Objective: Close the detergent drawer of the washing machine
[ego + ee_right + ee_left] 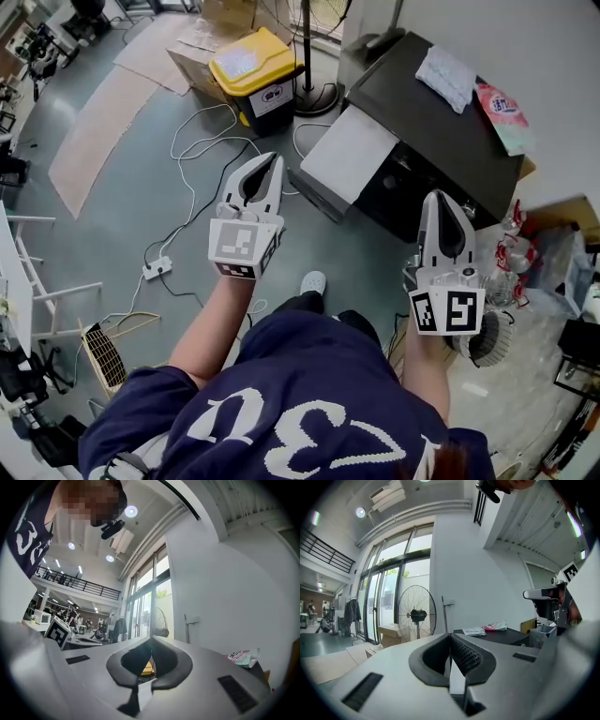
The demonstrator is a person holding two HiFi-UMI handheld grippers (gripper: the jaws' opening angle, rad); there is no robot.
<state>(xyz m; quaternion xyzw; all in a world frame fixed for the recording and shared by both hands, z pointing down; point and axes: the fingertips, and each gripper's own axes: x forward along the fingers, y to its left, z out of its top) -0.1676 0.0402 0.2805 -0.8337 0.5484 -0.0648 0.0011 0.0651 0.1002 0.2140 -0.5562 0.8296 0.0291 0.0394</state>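
The washing machine (427,122) stands at the upper right of the head view, with a black top and a white panel (349,153) on its near left side. I cannot make out its detergent drawer in any view. My left gripper (273,162) is held in the air over the floor, left of the machine, jaws shut with nothing between them. My right gripper (440,198) hangs in front of the machine's near edge, also shut and holding nothing. In the left gripper view the shut left gripper (450,636) points toward the machine's dark top (499,636). The right gripper (151,640) shows shut.
A folded cloth (448,77) and a pink packet (502,116) lie on the machine. A yellow-lidded bin (251,67) and a fan stand (307,56) are behind it. White cables (202,141) and a power strip (157,269) lie on the floor. Bottles (511,255) crowd the right.
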